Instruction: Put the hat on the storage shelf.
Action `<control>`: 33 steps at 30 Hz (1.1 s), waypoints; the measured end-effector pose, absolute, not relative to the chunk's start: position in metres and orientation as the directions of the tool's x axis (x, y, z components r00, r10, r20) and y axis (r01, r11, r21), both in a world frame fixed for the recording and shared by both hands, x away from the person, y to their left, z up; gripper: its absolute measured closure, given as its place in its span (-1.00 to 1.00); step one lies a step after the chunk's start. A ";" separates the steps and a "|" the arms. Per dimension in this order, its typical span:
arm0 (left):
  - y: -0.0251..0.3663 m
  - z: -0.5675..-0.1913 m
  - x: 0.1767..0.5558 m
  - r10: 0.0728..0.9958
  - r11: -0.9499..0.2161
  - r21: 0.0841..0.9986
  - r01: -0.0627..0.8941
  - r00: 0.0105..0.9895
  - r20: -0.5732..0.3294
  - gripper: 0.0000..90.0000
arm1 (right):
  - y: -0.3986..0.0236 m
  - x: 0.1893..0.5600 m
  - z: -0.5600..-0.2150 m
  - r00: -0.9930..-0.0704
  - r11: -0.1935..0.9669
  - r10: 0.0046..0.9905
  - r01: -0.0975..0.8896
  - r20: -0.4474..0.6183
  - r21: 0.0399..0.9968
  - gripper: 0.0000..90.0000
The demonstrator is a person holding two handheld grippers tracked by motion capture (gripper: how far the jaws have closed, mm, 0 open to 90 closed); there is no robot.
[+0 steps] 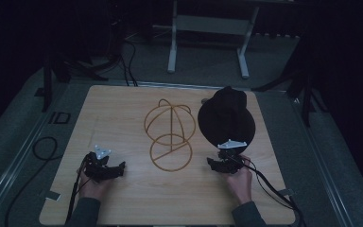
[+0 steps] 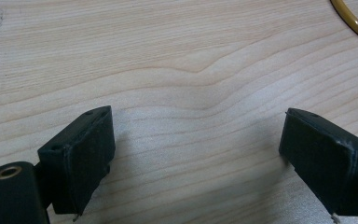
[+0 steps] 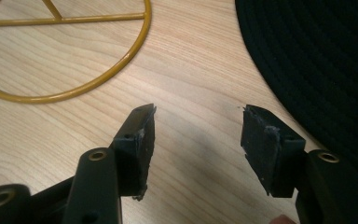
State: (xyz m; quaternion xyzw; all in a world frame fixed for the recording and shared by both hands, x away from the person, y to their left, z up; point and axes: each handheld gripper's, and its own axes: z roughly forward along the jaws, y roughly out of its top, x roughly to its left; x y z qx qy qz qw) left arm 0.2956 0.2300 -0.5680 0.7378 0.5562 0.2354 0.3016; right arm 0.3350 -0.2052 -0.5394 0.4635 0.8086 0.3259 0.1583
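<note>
- The black hat lies flat on the tabletop, right of centre in the high view; its dark ribbed brim takes up the upper right of the right gripper view. Nothing holds it.
- The gold wire hat stand sits at the middle of that view, just left of the hat and apparently apart from it (its dome is bare), so the work looks barely begun: judging from this, the hat is yet to be gripped, lifted and set on the stand.
- The right tongs sit just below the hat's near edge, jaws apart with only bare wood between them; the brim is close beside the right-hand jaw but not between the two. The stand's base ring shows at upper left there.
- The left tongs rest at lower left in the high view, well apart from the hat, with the stand between; in the left gripper view the jaws stand wide, nothing between them.
</note>
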 end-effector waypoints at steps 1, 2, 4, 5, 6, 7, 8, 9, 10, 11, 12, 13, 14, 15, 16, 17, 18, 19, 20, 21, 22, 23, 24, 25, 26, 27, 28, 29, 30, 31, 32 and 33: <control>0.230 -0.568 0.296 0.963 -0.199 0.707 0.679 0.271 0.012 -0.76 | -0.205 0.335 -0.539 -0.523 0.362 0.851 0.647 0.044 0.671 0.00; 0.230 -0.568 0.296 0.963 -0.199 0.707 0.679 0.271 0.012 -0.76 | -0.205 0.335 -0.539 -0.525 0.364 0.850 0.645 0.043 0.672 0.01; 0.230 -0.568 0.296 0.963 -0.199 0.707 0.679 0.270 0.012 -0.76 | -0.205 0.334 -0.539 -0.525 0.363 0.850 0.644 0.045 0.673 0.02; 0.230 -0.568 0.296 0.963 -0.199 0.707 0.679 0.270 0.012 -0.76 | -0.206 0.334 -0.538 -0.526 0.360 0.849 0.643 0.049 0.675 0.03; 0.230 -0.568 0.296 0.963 -0.200 0.707 0.678 0.270 0.012 -0.76 | -0.206 0.333 -0.537 -0.526 0.360 0.849 0.643 0.048 0.676 0.03; 0.230 -0.568 0.296 0.963 -0.200 0.707 0.678 0.270 0.012 -0.76 | -0.206 0.333 -0.537 -0.526 0.360 0.849 0.643 0.048 0.676 0.03; 0.230 -0.568 0.296 0.963 -0.200 0.707 0.679 0.271 0.012 -0.76 | -0.206 0.333 -0.537 -0.526 0.360 0.849 0.643 0.048 0.676 0.03; 0.230 -0.568 0.296 0.963 -0.199 0.707 0.678 0.270 0.012 -0.76 | -0.206 0.333 -0.537 -0.529 0.364 0.847 0.640 0.045 0.677 0.03; 0.230 -0.568 0.296 0.963 -0.199 0.707 0.679 0.270 0.012 -0.76 | -0.206 0.332 -0.537 -0.530 0.364 0.847 0.639 0.045 0.677 0.03; 0.230 -0.568 0.296 0.963 -0.200 0.707 0.679 0.271 0.012 -0.76 | -0.206 0.331 -0.536 -0.531 0.365 0.846 0.639 0.045 0.677 0.03; 0.230 -0.568 0.296 0.963 -0.199 0.707 0.679 0.270 0.012 -0.76 | -0.206 0.331 -0.536 -0.533 0.366 0.845 0.638 0.045 0.677 0.03; 0.230 -0.568 0.296 0.963 -0.200 0.707 0.679 0.271 0.012 -0.76 | -0.206 0.331 -0.536 -0.536 0.367 0.843 0.637 0.046 0.678 0.03; 0.230 -0.568 0.296 0.963 -0.200 0.707 0.679 0.271 0.012 -0.76 | -0.206 0.331 -0.535 -0.536 0.366 0.843 0.637 0.048 0.678 0.02; 0.230 -0.568 0.296 0.963 -0.200 0.707 0.679 0.271 0.012 -0.76 | -0.206 0.331 -0.535 -0.536 0.366 0.843 0.637 0.049 0.678 0.02; 0.230 -0.568 0.296 0.963 -0.200 0.707 0.679 0.271 0.012 -0.76 | -0.207 0.331 -0.535 -0.535 0.366 0.843 0.639 0.049 0.677 0.02; 0.230 -0.568 0.296 0.963 -0.199 0.707 0.678 0.270 0.012 -0.76 | -0.207 0.331 -0.534 -0.535 0.366 0.844 0.640 0.049 0.676 0.02; 0.230 -0.568 0.296 0.963 -0.199 0.707 0.678 0.270 0.012 -0.76 | -0.207 0.332 -0.534 -0.534 0.366 0.844 0.639 0.048 0.676 0.02; 0.230 -0.568 0.296 0.963 -0.199 0.707 0.678 0.270 0.012 -0.76 | -0.208 0.332 -0.533 -0.534 0.366 0.844 0.638 0.047 0.677 0.02; 0.230 -0.568 0.296 0.963 -0.199 0.707 0.678 0.270 0.012 -0.76 | -0.208 0.332 -0.532 -0.534 0.366 0.844 0.639 0.048 0.677 0.02; 0.230 -0.568 0.296 0.963 -0.200 0.707 0.678 0.271 0.012 -0.76 | -0.209 0.332 -0.532 -0.534 0.367 0.844 0.640 0.048 0.675 0.02; 0.230 -0.568 0.296 0.963 -0.199 0.707 0.678 0.270 0.012 -0.76 | -0.209 0.332 -0.532 -0.534 0.368 0.844 0.642 0.047 0.673 0.03; 0.230 -0.568 0.296 0.963 -0.200 0.707 0.678 0.271 0.012 -0.76 | -0.209 0.332 -0.531 -0.533 0.369 0.845 0.643 0.047 0.672 0.04; 0.230 -0.568 0.296 0.963 -0.200 0.707 0.678 0.271 0.012 -0.76 | -0.210 0.332 -0.531 -0.535 0.371 0.843 0.644 0.048 0.669 0.06; 0.230 -0.568 0.296 0.963 -0.200 0.707 0.678 0.271 0.012 -0.76 | -0.210 0.332 -0.531 -0.538 0.374 0.841 0.645 0.049 0.666 0.07; 0.230 -0.568 0.296 0.963 -0.200 0.707 0.678 0.271 0.012 -0.76 | -0.210 0.332 -0.531 -0.542 0.379 0.839 0.646 0.050 0.663 0.08; 0.230 -0.568 0.296 0.963 -0.198 0.708 0.678 0.270 0.011 -0.76 | -0.210 0.332 -0.531 -0.547 0.385 0.836 0.646 0.047 0.659 0.08; 0.230 -0.568 0.296 0.963 -0.200 0.707 0.678 0.271 0.012 -0.76 | -0.210 0.331 -0.531 -0.549 0.390 0.835 0.648 0.046 0.655 0.09; 0.230 -0.568 0.296 0.963 -0.200 0.707 0.678 0.271 0.013 -0.76 | -0.210 0.331 -0.530 -0.551 0.393 0.833 0.648 0.046 0.652 0.10; 0.230 -0.568 0.296 0.963 -0.199 0.708 0.678 0.270 0.012 -0.76 | -0.210 0.331 -0.530 -0.554 0.397 0.831 0.648 0.046 0.649 0.12; 0.230 -0.568 0.296 0.963 -0.198 0.708 0.678 0.270 0.012 -0.76 | -0.210 0.331 -0.530 -0.557 0.400 0.829 0.649 0.046 0.648 0.14; 0.230 -0.568 0.296 0.963 -0.199 0.708 0.678 0.270 0.012 -0.76 | -0.210 0.331 -0.529 -0.558 0.403 0.829 0.648 0.043 0.647 0.16; 0.230 -0.568 0.296 0.963 -0.199 0.708 0.678 0.270 0.012 -0.76 | -0.210 0.331 -0.528 -0.562 0.406 0.826 0.647 0.043 0.646 0.17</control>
